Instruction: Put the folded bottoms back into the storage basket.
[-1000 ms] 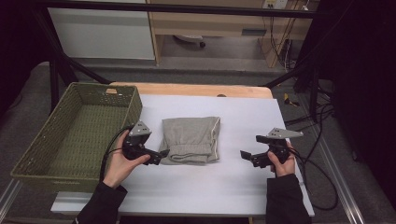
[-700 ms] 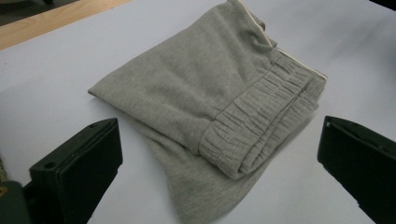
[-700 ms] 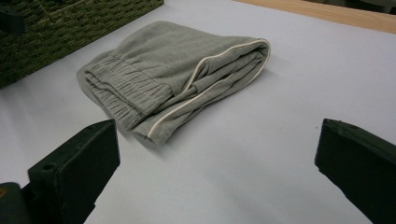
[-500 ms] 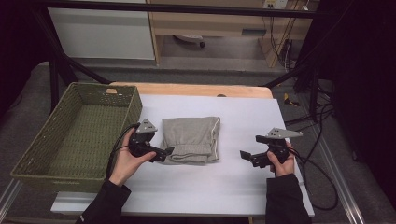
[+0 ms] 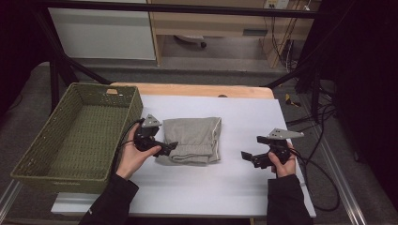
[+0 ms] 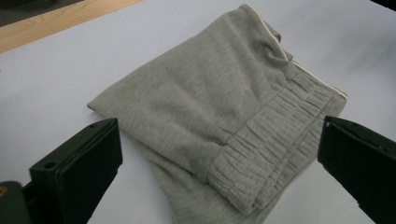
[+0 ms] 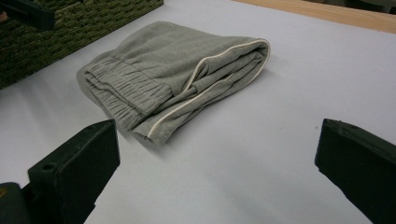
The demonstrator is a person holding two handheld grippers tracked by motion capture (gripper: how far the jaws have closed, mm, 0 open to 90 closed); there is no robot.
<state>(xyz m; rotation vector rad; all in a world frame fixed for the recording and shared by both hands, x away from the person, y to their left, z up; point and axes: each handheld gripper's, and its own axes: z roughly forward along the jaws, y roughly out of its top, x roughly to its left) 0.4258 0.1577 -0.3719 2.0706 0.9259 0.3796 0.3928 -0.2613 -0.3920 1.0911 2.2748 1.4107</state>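
A folded grey garment (image 5: 193, 138) with an elastic waistband and a pale side stripe lies on the white table (image 5: 220, 187). My left gripper (image 5: 169, 148) is open at the garment's near left corner, and in the left gripper view (image 6: 219, 158) its jaws stand wide on either side of the garment (image 6: 224, 107) waistband. My right gripper (image 5: 248, 157) is open well to the right of the garment, over bare table. In the right gripper view (image 7: 217, 163) the garment (image 7: 173, 79) lies ahead, beyond the jaws.
A green woven basket (image 5: 35, 154) stands at the table's left edge, close beside my left hand; it also appears in the right gripper view as the basket (image 7: 70, 28). A wooden strip (image 5: 187, 89) runs along the table's far edge. Cables (image 5: 324, 173) hang off the right side.
My left gripper has moved right and forward, from beside the garment to its near left corner. The right gripper has stayed in place.
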